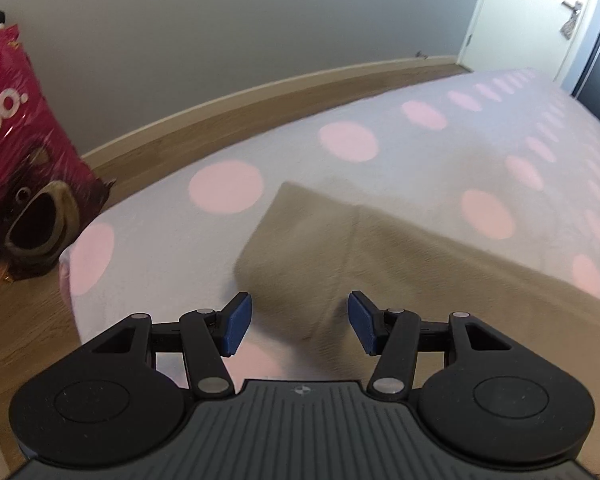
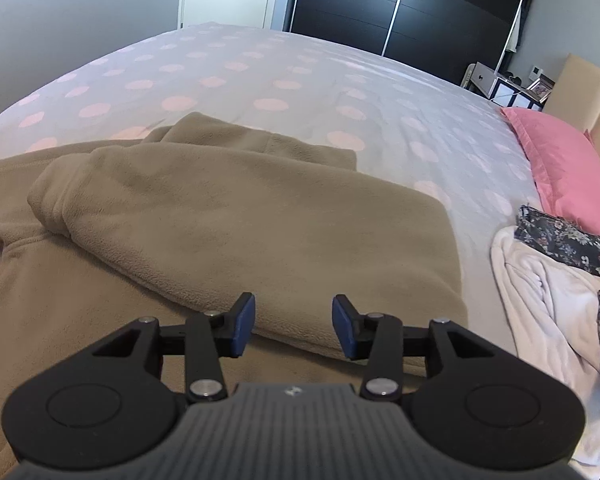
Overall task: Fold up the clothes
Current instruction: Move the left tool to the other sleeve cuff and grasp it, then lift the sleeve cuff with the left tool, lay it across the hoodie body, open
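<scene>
Two grippers hang over one tan fleece garment (image 2: 228,216) spread on the polka-dot bedsheet (image 2: 300,72). From my right gripper (image 2: 294,330) the folded-over panel lies straight ahead and just below, its near edge running crosswise right under the blue pads; this hand is the nearer one to that fold. My left gripper (image 1: 300,322) sits at the garment's other end, where a corner reaches toward the bed edge. Both sets of jaws stand about half open with nothing between the pads; neither visibly touches the fleece, I judge.
</scene>
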The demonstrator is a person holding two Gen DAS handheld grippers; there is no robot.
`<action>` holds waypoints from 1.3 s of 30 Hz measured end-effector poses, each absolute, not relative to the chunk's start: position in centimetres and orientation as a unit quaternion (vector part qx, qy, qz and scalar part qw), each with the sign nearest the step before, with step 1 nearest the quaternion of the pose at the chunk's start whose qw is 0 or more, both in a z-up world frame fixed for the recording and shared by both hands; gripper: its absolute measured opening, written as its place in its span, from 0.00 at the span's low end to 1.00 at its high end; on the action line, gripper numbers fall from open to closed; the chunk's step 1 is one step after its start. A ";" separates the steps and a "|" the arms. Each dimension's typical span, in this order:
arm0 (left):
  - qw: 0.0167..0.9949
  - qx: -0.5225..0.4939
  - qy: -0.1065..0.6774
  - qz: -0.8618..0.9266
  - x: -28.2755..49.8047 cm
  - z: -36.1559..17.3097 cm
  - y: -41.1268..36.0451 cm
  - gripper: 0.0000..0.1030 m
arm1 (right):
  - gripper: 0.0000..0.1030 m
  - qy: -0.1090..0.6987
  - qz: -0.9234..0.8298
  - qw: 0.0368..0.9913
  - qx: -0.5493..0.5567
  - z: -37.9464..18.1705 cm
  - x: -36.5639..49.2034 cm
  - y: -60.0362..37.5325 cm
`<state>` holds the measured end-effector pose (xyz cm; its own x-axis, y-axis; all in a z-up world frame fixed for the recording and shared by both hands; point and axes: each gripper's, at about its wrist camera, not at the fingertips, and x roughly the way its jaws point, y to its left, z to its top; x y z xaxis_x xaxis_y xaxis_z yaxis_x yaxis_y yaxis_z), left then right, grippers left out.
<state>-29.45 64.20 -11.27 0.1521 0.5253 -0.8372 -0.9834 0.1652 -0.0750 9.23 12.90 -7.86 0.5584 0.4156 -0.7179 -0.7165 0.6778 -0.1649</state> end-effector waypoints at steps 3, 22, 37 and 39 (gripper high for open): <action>0.683 -0.345 0.338 0.548 -30.4 -12.3 64.4 0.60 | 0.45 0.335 0.339 0.848 -0.232 -8.5 9.2 14.0; 0.746 -0.285 0.276 0.535 -27.6 -6.3 62.1 0.24 | 0.46 0.313 0.352 0.844 -0.256 -8.7 8.1 16.0; 0.863 -0.202 0.200 0.417 -16.8 11.2 49.4 0.23 | 0.46 0.280 0.351 0.870 -0.203 -3.7 7.3 11.3; 0.881 -0.188 0.194 0.388 -14.2 13.1 47.2 0.23 | 0.46 0.283 0.344 0.875 -0.189 -3.2 7.7 10.3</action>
